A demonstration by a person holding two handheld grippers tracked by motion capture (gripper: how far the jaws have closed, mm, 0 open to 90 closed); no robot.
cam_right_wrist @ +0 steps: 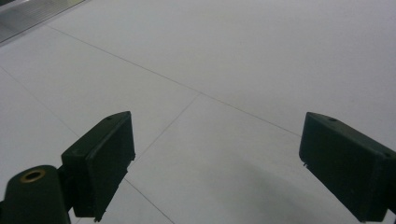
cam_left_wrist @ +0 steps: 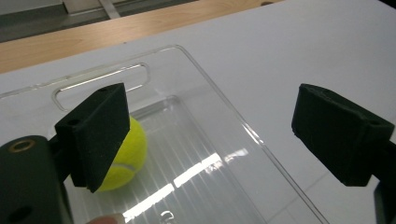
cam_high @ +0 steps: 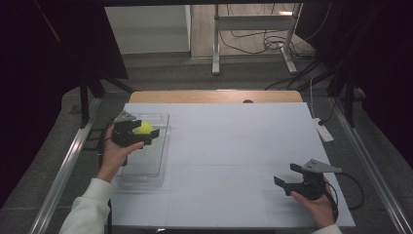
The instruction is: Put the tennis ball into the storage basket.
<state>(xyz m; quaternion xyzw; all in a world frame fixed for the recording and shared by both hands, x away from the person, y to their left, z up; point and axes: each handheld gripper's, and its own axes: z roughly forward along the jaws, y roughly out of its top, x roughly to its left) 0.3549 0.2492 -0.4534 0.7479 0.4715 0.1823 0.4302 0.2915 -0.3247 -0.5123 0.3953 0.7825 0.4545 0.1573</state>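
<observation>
White counter [cam_high: 234, 146] sitting in a dark room. Tennis ball [cam_left_wrist: 122, 158] is lying inside the clear plastic tray [cam_left_wrist: 224, 121], just beside the left tongs [cam_left_wrist: 210, 128], which are hovering released. Right tongs [cam_high: 287, 183] are idling released, well apart from the tray.

A yellow-green tennis ball [cam_left_wrist: 122, 158] with a white seam lies in a clear tray [cam_left_wrist: 224, 126].

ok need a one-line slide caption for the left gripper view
Left tool open above a clear plastic tray on the white table, a yellow tennis ball resting inside by its left jaw.
</observation>
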